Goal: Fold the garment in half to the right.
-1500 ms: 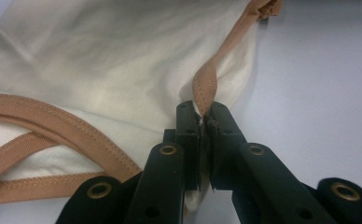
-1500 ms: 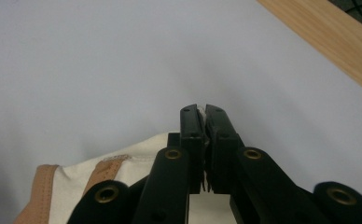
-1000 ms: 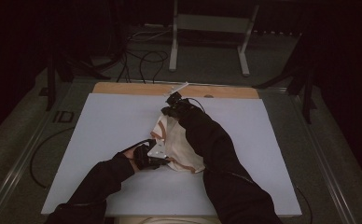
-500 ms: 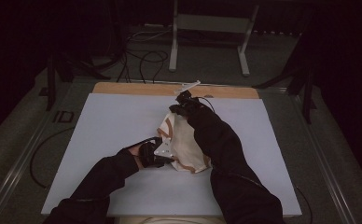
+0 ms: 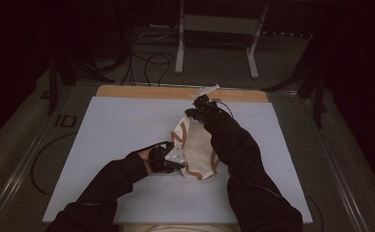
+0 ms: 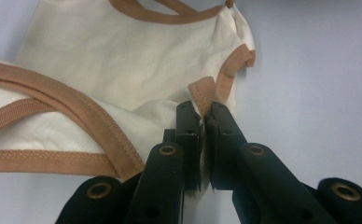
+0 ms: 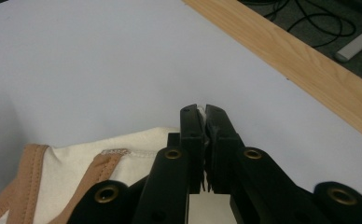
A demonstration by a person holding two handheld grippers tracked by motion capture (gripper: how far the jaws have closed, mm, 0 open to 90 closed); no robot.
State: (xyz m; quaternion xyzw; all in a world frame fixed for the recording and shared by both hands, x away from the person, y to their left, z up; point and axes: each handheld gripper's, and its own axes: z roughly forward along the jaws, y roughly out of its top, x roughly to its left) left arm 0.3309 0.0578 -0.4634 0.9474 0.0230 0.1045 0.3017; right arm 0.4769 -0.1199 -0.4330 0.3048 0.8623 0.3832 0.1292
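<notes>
Garment w/ wood strip beyond

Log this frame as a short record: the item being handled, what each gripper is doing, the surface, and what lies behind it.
item: cream garment with tan trim, lying rumpled near the middle of the table
left gripper: jaws shut on the garment at a tan-trimmed edge, near side of the cloth
right gripper: jaws shut on the garment, a sliver of cream cloth showing between the tips, far side of the cloth
surface: white tabletop with a wooden strip along its far edge
background: dark floor with cables and a metal stand
</notes>
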